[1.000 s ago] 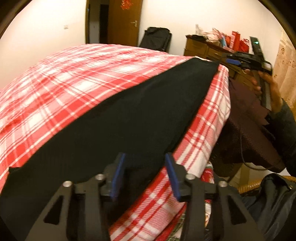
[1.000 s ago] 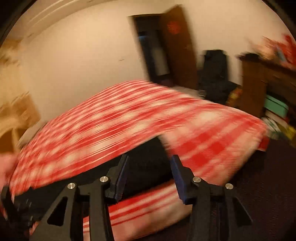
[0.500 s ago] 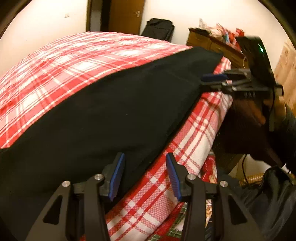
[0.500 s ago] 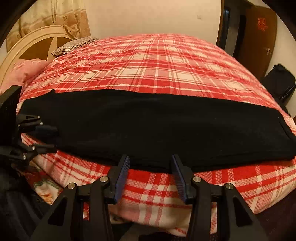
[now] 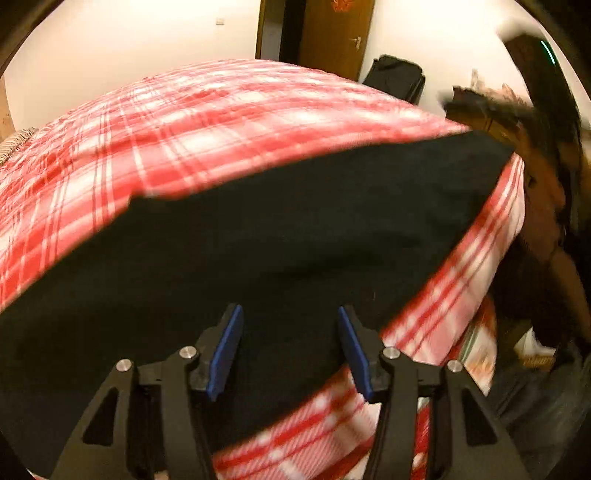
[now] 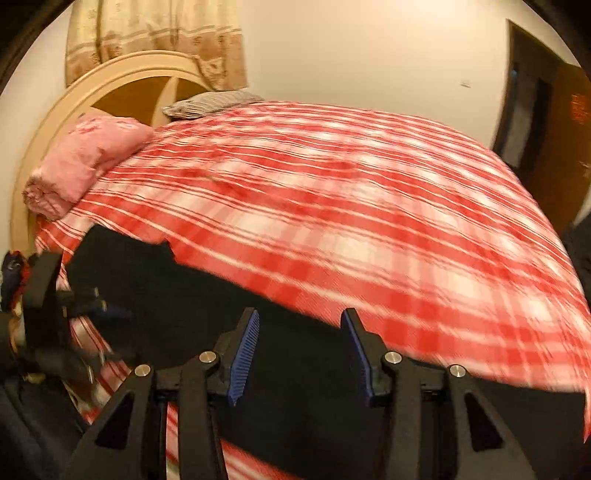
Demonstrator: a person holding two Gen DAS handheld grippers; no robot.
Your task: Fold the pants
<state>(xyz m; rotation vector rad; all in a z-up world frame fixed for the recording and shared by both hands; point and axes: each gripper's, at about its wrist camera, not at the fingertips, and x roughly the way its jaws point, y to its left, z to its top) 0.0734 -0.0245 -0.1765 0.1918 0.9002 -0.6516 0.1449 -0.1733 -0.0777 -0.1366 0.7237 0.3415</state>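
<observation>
Black pants (image 5: 295, 221) lie stretched along the near edge of a bed with a red-and-white plaid cover (image 5: 221, 122). My left gripper (image 5: 288, 314) hangs over one end of them. Its jaws are opening, and the blue pads touch nothing. In the right wrist view my right gripper (image 6: 299, 321) hovers open just above the pants (image 6: 192, 288), close to their far edge, gripping nothing. The left gripper (image 6: 118, 332) also shows there at the left, beside the bed edge. Both views are blurred by motion.
A pink folded blanket (image 6: 85, 158), a grey striped pillow (image 6: 210, 101) and a round cream headboard (image 6: 122, 85) are at the bed's head. A brown door (image 5: 332, 33) and a black bag (image 5: 395, 79) stand past the foot. A hand (image 5: 546, 199) shows at the right.
My left gripper has slid over the pants and its jaws have widened. My right gripper has swung from the bed's foot around toward the headboard and closer over the pants.
</observation>
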